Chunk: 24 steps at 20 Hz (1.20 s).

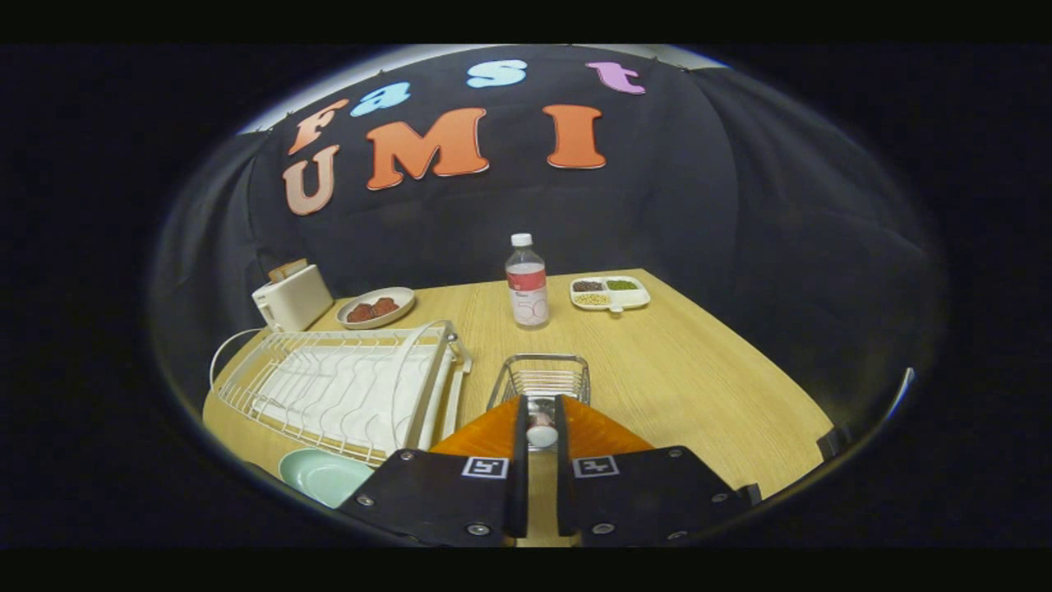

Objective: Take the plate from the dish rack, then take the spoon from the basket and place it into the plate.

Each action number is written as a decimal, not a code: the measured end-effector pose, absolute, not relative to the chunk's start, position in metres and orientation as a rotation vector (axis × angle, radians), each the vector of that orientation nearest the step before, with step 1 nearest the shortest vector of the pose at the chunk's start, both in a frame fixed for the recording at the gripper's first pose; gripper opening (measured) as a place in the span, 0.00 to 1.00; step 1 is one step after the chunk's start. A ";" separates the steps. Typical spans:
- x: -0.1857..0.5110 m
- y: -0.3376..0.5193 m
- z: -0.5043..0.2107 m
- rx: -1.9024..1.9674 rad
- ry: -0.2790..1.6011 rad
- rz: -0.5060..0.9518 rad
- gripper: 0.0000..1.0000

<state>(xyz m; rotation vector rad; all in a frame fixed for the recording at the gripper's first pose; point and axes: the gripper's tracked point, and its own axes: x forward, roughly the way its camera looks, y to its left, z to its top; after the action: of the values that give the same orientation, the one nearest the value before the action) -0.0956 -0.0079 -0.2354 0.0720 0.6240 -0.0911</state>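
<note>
My gripper (541,404) sits low over the near end of a small wire basket (544,374) in the middle of the wooden table. Its fingers are drawn close together, and a small pale rounded piece, the spoon (541,433), is pinched between them just short of the basket's near rim. How much of the spoon lies inside the basket is hidden by the fingers. A pale green plate (323,475) lies flat on the table to the left of the fingers, in front of the white wire dish rack (345,386), whose slots hold nothing.
A clear water bottle (527,284) stands beyond the basket. A divided white tray (610,293) of beans is at the far right, a dish (376,307) with reddish food and a white toaster (290,298) at the far left. The table edge (740,362) runs along the right.
</note>
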 end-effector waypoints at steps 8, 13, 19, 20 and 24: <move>-0.092 -0.014 -0.183 0.052 0.584 -0.104 0.12; -0.102 -0.019 -0.146 0.052 0.556 -0.100 0.12; -0.132 -0.004 -0.117 0.088 0.550 -0.040 0.12; -0.137 0.000 -0.114 0.112 0.553 -0.029 0.12; -0.162 0.019 -0.114 0.176 0.578 0.033 0.12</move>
<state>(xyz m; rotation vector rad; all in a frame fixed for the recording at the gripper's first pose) -0.1622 0.0188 -0.1140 0.1762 0.5776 0.0331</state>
